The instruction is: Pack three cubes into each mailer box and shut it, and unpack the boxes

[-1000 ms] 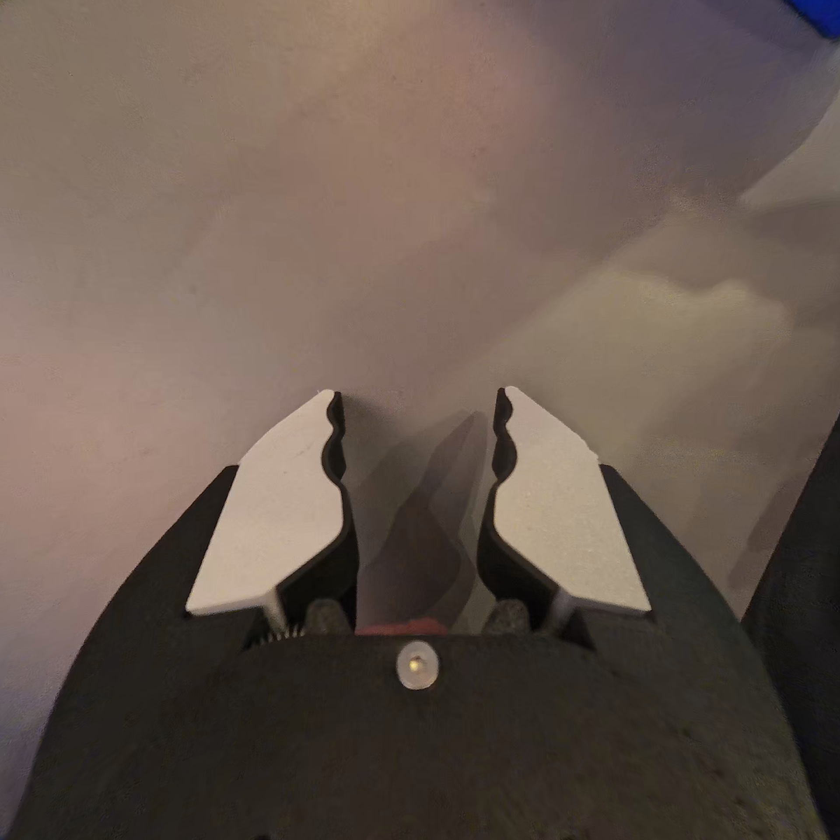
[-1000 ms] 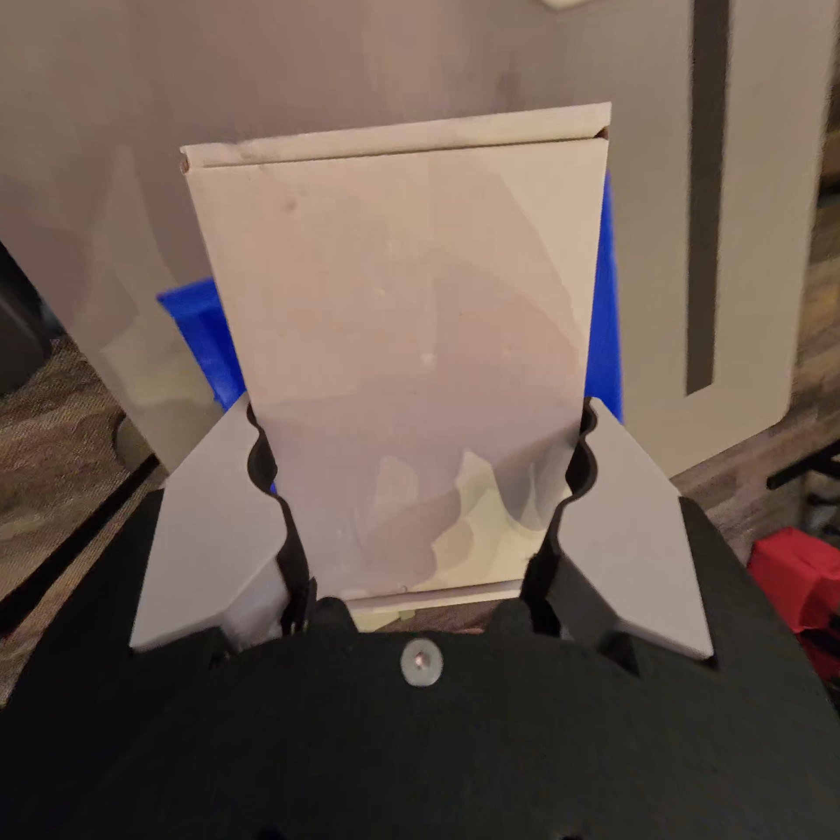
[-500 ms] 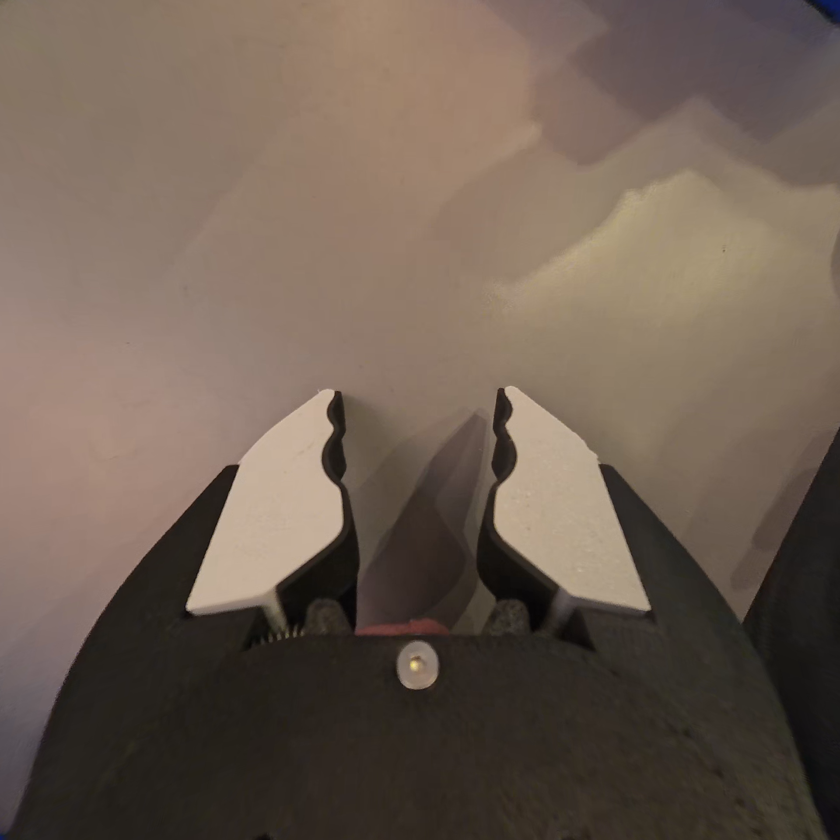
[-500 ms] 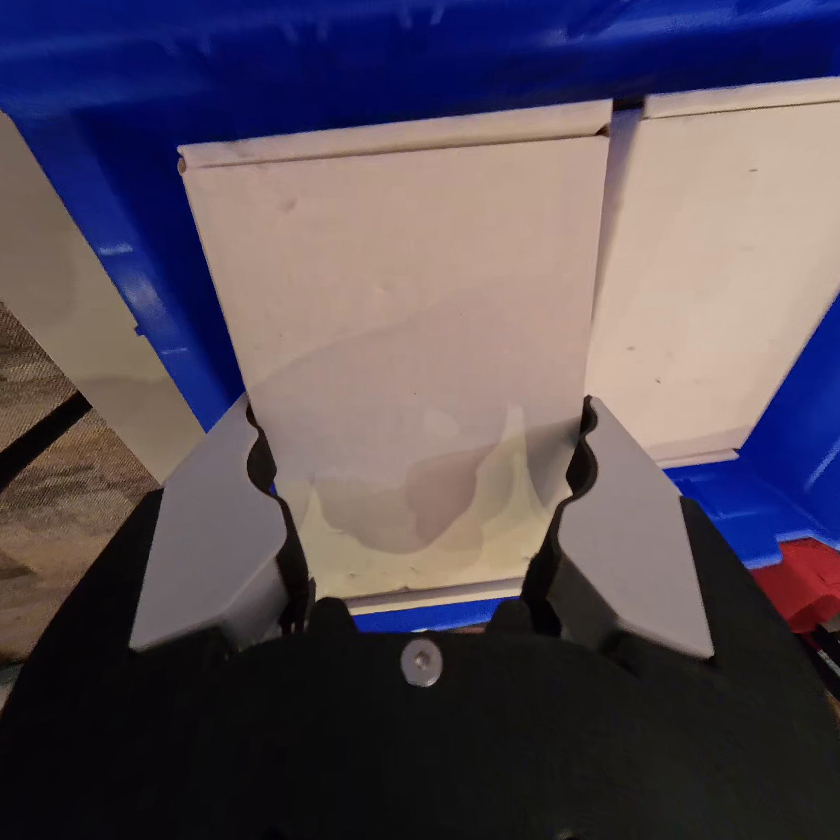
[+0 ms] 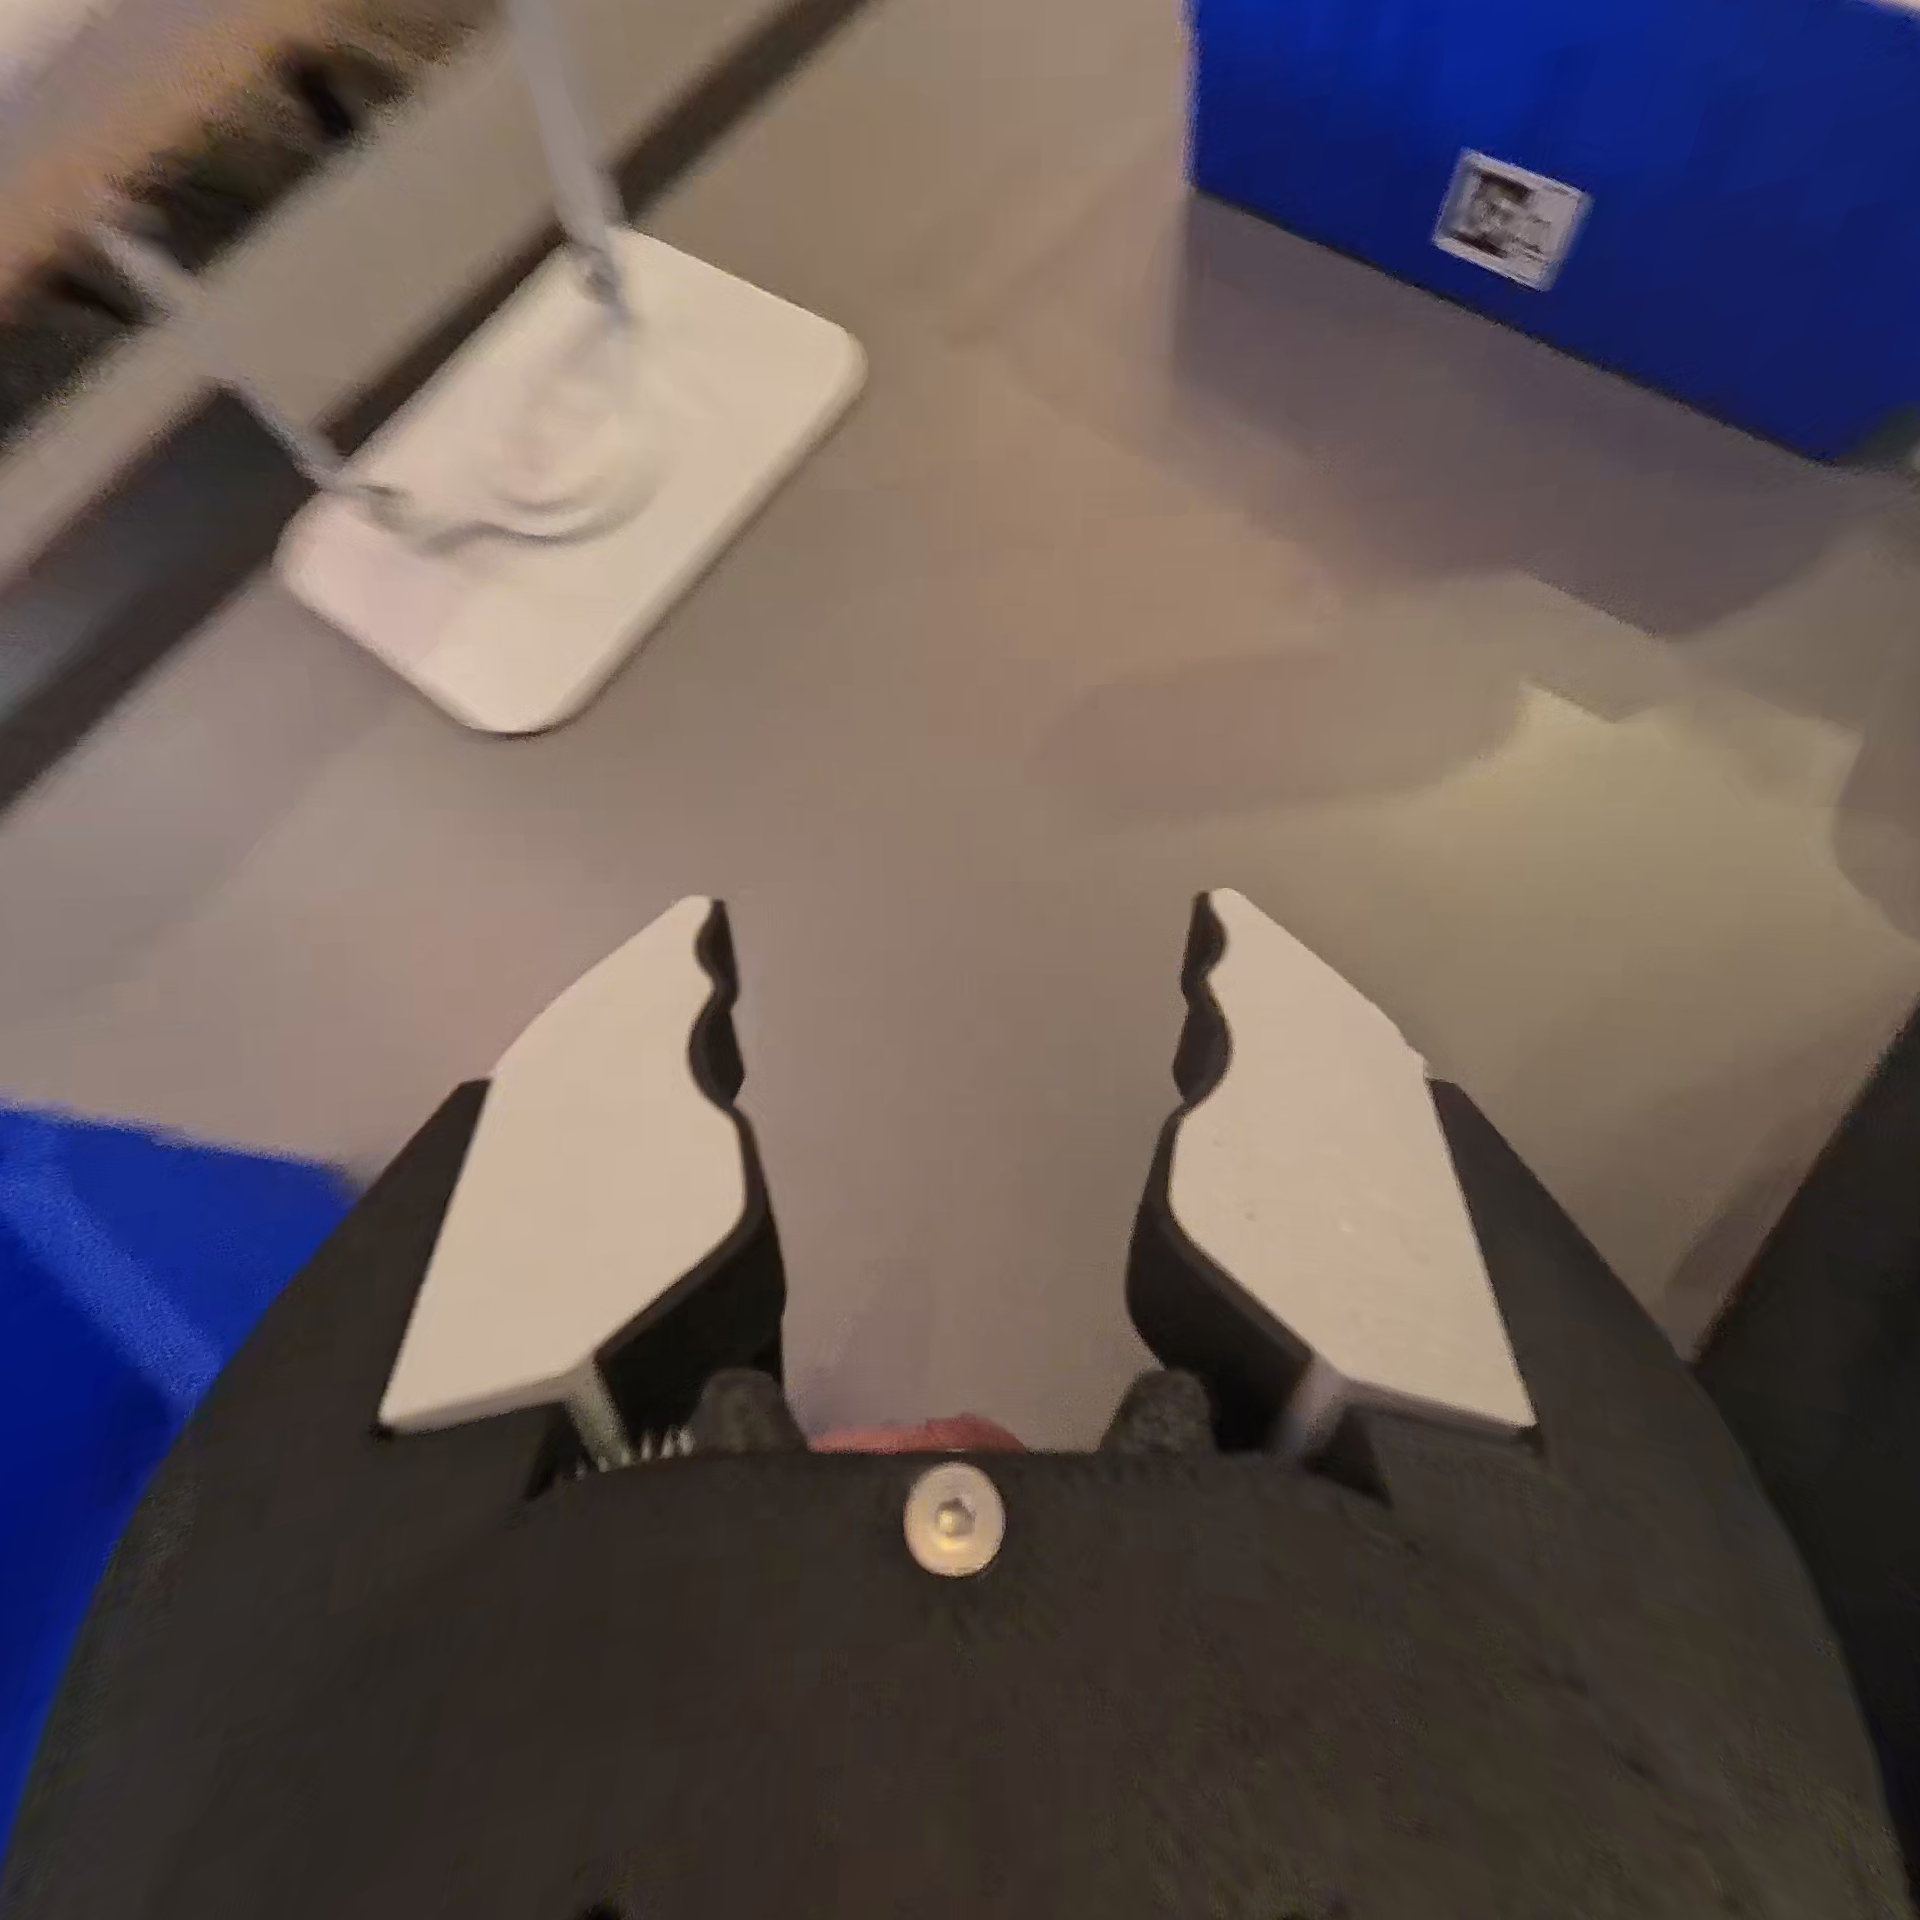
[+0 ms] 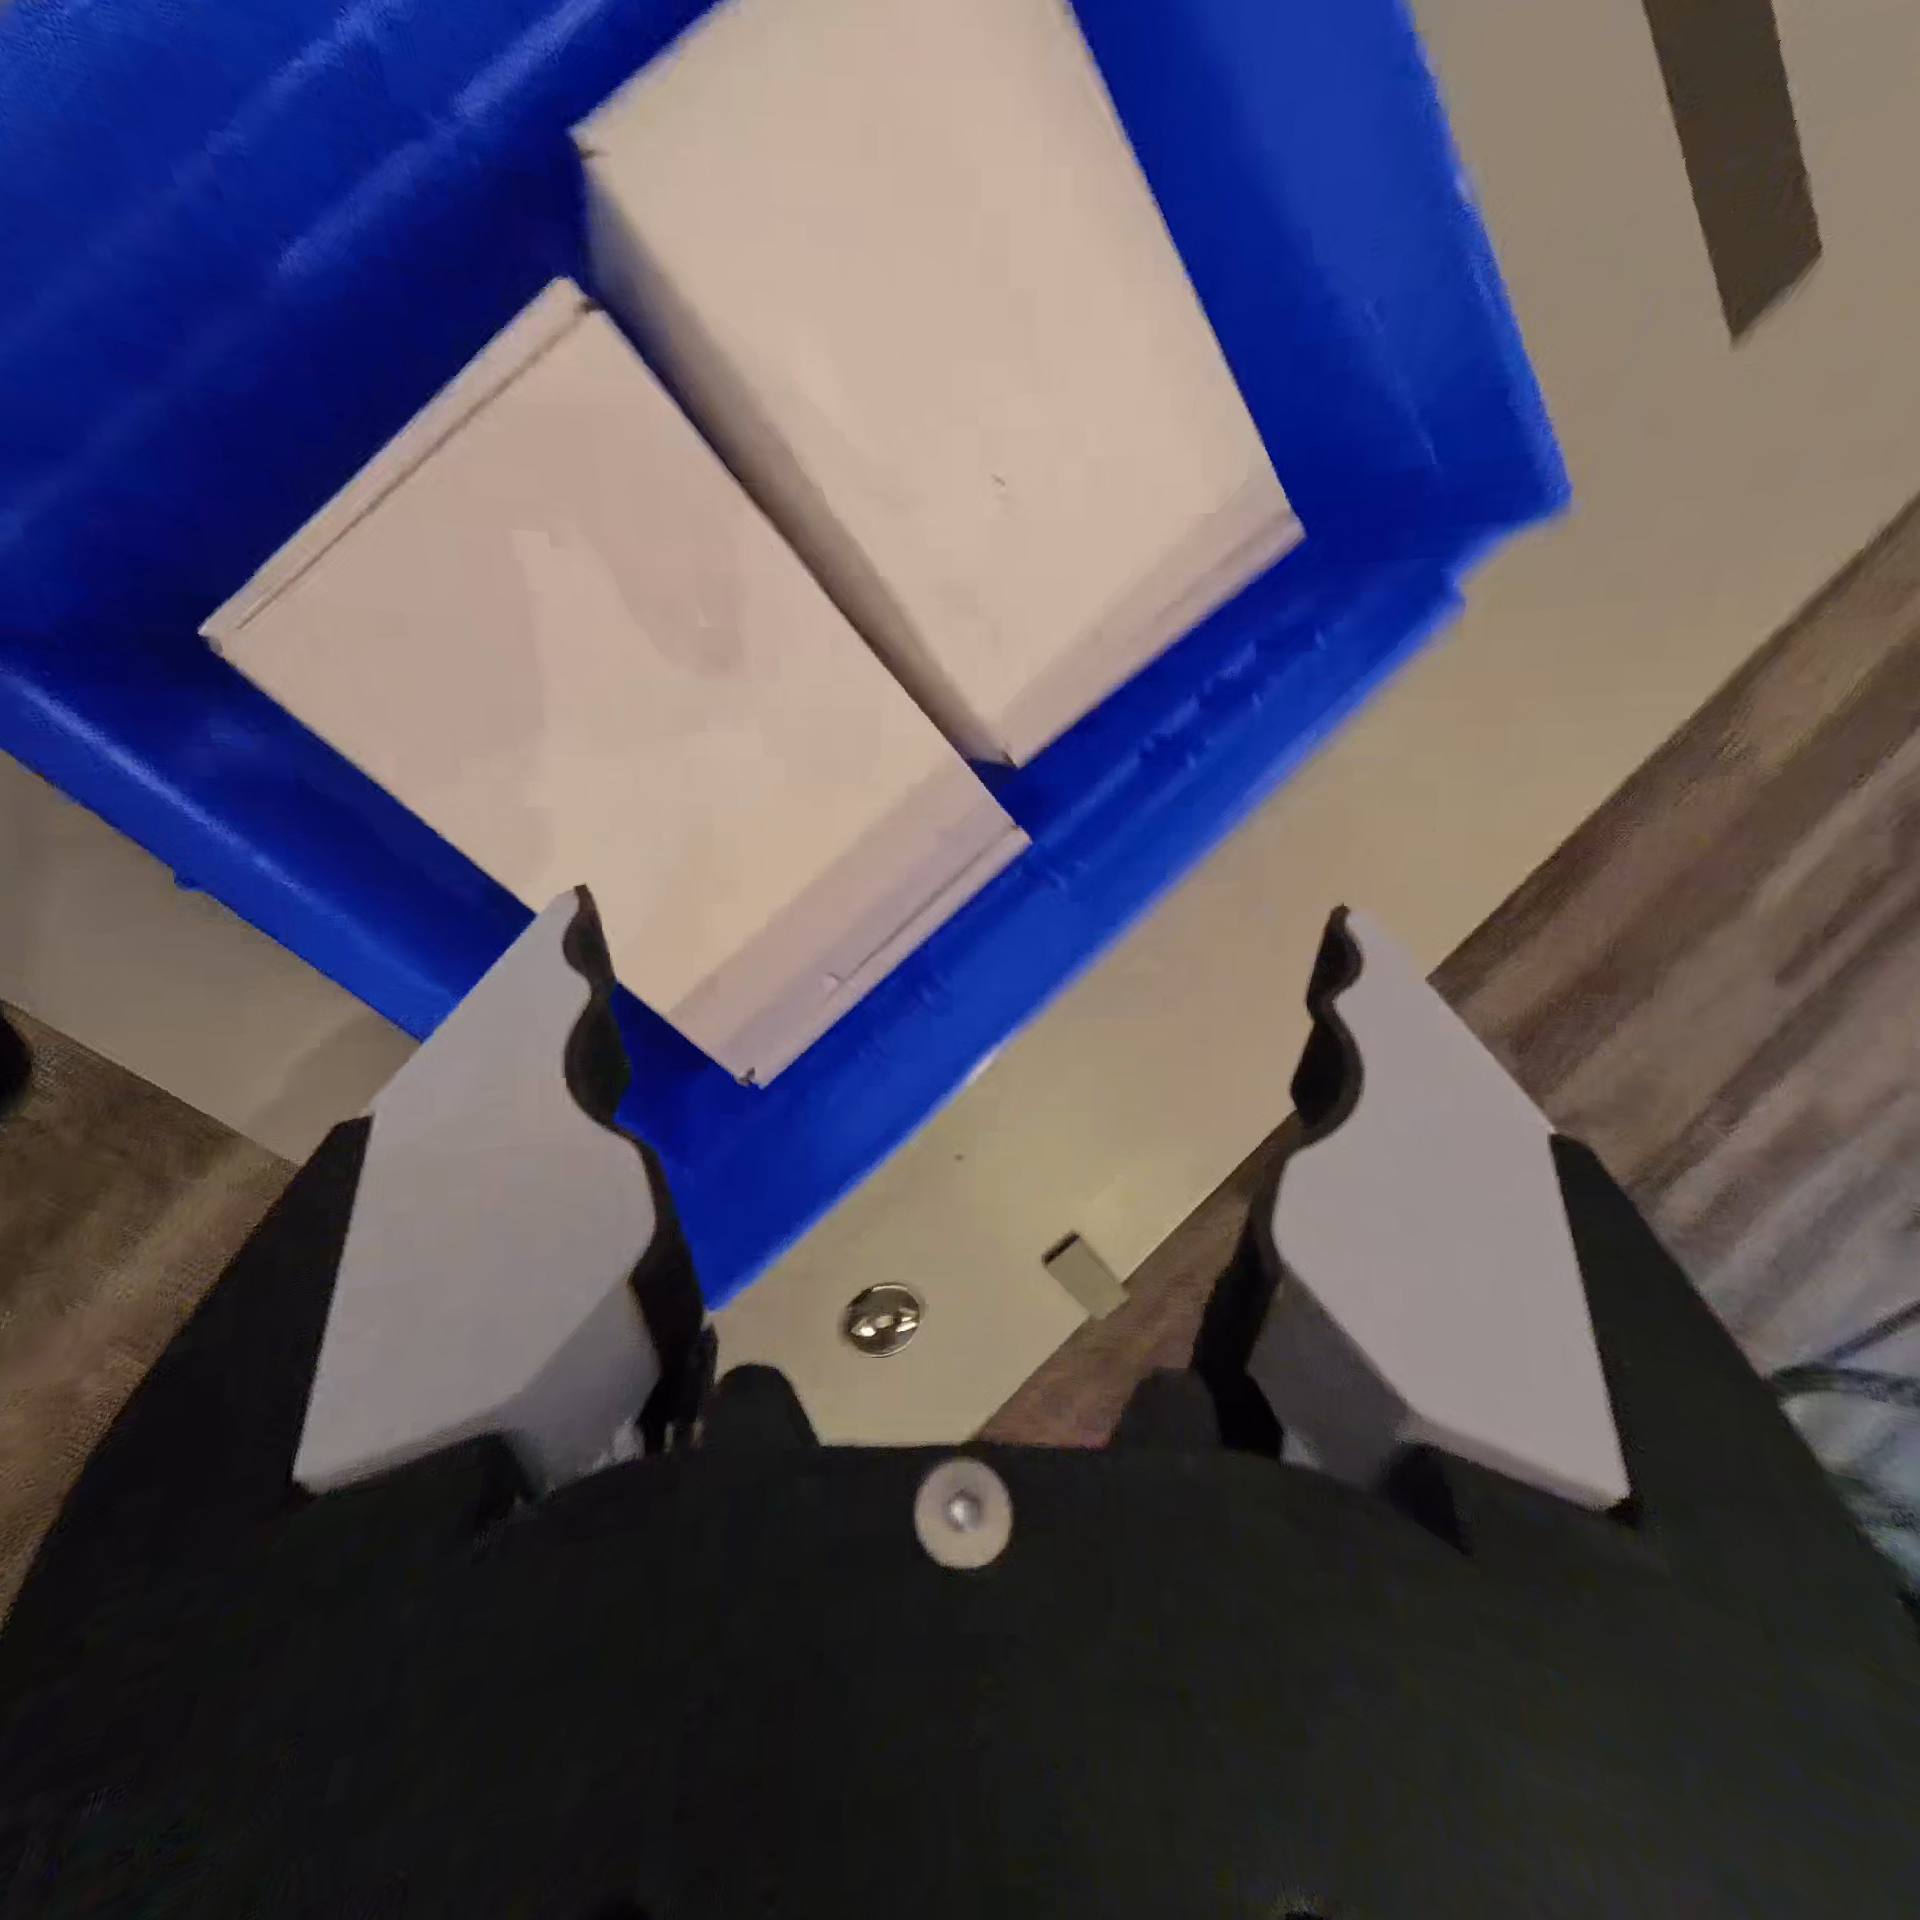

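Observation:
In the right wrist view two shut white mailer boxes lie side by side in a blue bin (image 6: pixel 1195 831): a near one (image 6: pixel 613 675) and a far one (image 6: pixel 935 364). My right gripper (image 6: pixel 961 925) is open and empty, above the bin's near corner, clear of the boxes. In the left wrist view my left gripper (image 5: pixel 961 914) is open and empty over the bare grey table (image 5: pixel 935 727). No cubes show in either view.
A white lamp base (image 5: pixel 582 499) with a thin post stands at the table's back left. A blue bin (image 5: pixel 1558 208) with a sticker is at the back right, another blue thing (image 5: pixel 125 1299) at the near left. The table edge and wood floor (image 6: pixel 1662 1039) lie right of the bin.
My right gripper let go of the mailer box, which now lies in the blue bin beside the other one, and drew back. My left gripper opened wider and tilted up toward the table's far side.

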`<state>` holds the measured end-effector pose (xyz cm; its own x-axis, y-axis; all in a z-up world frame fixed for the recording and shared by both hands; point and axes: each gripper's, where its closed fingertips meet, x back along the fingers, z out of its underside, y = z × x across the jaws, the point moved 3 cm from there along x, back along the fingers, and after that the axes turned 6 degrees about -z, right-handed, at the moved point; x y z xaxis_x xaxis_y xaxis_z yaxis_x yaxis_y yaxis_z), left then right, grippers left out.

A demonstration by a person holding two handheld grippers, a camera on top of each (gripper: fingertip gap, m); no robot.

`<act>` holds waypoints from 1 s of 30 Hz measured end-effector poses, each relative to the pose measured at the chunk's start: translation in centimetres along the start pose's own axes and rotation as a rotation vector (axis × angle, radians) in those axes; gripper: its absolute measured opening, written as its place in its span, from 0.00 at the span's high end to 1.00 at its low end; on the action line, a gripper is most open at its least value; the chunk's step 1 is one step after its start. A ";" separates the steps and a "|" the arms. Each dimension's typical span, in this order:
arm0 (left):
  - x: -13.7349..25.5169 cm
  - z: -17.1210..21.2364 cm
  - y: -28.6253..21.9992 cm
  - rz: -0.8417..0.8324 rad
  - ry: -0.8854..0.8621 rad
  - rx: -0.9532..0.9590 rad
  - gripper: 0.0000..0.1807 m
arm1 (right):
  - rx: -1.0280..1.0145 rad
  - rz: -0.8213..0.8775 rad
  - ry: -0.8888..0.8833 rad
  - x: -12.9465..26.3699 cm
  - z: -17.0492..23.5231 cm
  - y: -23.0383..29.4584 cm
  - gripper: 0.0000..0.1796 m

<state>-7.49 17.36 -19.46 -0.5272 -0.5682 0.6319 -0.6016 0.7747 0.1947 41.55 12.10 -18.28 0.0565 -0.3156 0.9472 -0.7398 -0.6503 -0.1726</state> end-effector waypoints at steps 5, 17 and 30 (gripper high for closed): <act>8.5 1.1 10.4 -0.415 -0.005 0.032 0.41 | -0.298 -0.045 -0.098 -0.3 2.7 -1.8 0.44; 18.8 26.5 20.4 -0.639 0.436 0.511 0.35 | -0.464 -0.182 -0.083 -5.7 4.1 0.1 0.78; 13.6 26.9 18.1 -0.232 0.352 0.595 0.93 | -0.512 -0.229 -0.216 -6.9 1.2 0.4 0.96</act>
<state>-41.71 16.16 -27.55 -0.1827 -0.4989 0.8472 -0.9515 0.3066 -0.0247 41.62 13.18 -25.23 0.3478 -0.3749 0.8594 -0.9185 -0.3200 0.2322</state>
